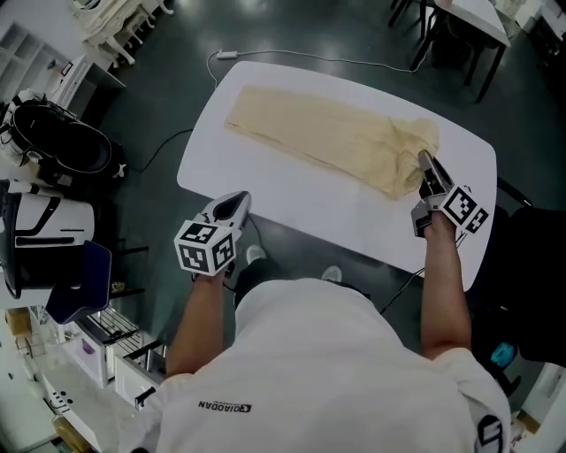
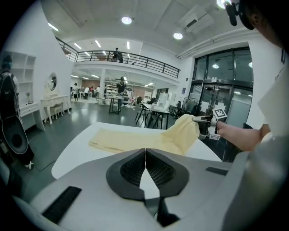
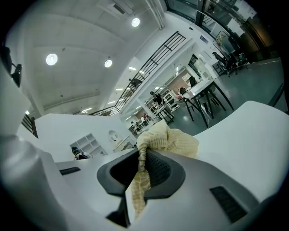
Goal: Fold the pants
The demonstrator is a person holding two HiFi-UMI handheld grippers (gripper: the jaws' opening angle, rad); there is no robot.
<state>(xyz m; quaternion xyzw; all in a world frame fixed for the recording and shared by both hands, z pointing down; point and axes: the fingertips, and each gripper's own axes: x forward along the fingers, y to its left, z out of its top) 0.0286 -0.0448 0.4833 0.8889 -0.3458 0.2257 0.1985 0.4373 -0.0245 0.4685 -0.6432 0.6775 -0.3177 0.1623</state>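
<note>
Pale yellow pants (image 1: 327,137) lie stretched across the white table (image 1: 274,203), legs toward the far left. Their right end is bunched and lifted off the table, with my right gripper (image 1: 424,164) shut on it. In the right gripper view the cloth (image 3: 158,140) is pinched between the jaws, and a strip hangs down behind them. My left gripper (image 1: 235,203) hovers over the near left edge of the table, apart from the pants. Its jaws stand together with nothing between them (image 2: 145,155). From the left gripper view the raised pants (image 2: 183,131) and the right gripper (image 2: 201,119) show ahead.
A cable (image 1: 309,58) runs along the floor past the table's far edge. Dark chairs and another table (image 1: 460,26) stand at the back right. A black bag (image 1: 62,137) and shelving are on the left, and a dark chair (image 1: 522,257) is at the right.
</note>
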